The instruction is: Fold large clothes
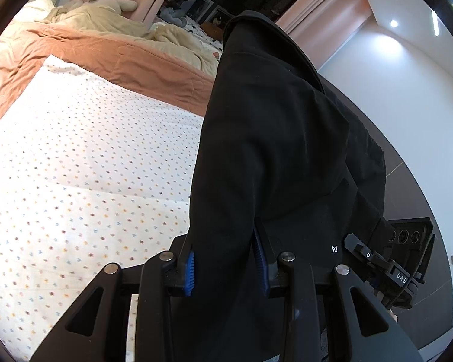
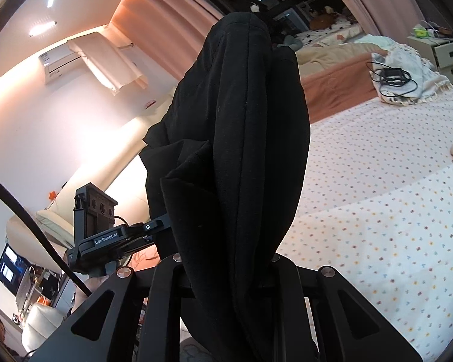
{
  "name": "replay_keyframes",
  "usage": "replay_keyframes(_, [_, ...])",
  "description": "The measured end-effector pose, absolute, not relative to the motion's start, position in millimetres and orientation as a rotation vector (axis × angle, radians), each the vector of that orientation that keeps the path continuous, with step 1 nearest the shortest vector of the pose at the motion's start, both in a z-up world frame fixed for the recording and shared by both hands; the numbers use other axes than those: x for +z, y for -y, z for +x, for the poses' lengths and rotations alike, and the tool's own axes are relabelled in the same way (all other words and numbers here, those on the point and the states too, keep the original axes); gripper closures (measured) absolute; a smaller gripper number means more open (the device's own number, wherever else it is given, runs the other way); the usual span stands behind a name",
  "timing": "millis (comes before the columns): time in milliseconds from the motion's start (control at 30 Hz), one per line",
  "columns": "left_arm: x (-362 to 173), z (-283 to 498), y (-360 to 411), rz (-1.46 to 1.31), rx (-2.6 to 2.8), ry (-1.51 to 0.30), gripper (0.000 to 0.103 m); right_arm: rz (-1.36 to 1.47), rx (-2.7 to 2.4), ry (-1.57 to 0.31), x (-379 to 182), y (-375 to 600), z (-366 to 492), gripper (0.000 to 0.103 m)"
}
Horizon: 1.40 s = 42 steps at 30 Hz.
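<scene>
A large black garment (image 1: 274, 138) hangs in the air beside the bed, held by both grippers. My left gripper (image 1: 226, 268) is shut on its lower edge; the blue pads (image 1: 190, 271) press on the cloth. The garment drapes over and past it. In the right wrist view the same garment (image 2: 241, 138) bunches in thick folds, and my right gripper (image 2: 226, 271) is shut on it with the fingers hidden by cloth. The other gripper shows in each view, at right (image 1: 401, 259) and at left (image 2: 105, 235).
A bed with a white dotted sheet (image 1: 84, 166) (image 2: 377, 187) lies below. A terracotta blanket (image 1: 105, 57) and cream duvet (image 1: 111, 21) lie at its far end. A black cable and charger (image 2: 392, 75) rest on a throw. A nightstand (image 2: 441, 54) stands at the far right.
</scene>
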<state>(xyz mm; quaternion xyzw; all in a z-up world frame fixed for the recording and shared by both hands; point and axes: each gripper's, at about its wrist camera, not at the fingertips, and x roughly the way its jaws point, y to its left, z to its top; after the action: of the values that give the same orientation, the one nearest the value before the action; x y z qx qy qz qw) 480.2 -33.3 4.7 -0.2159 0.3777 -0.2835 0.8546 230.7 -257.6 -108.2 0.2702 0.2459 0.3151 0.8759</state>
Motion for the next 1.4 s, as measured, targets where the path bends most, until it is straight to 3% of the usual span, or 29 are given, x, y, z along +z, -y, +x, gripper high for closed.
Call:
replay_keyframes(800, [12,467,-170,-0.478,-0.394,-0.704,0.071,0.515,0.857,-0.564,-86,71,328,0.089])
replay_keyframes(1400, [-12,436,-332,-0.545,-0.163,-0.679,0.071,0.434,1.035,-0.671,-85,-87,392,0.089])
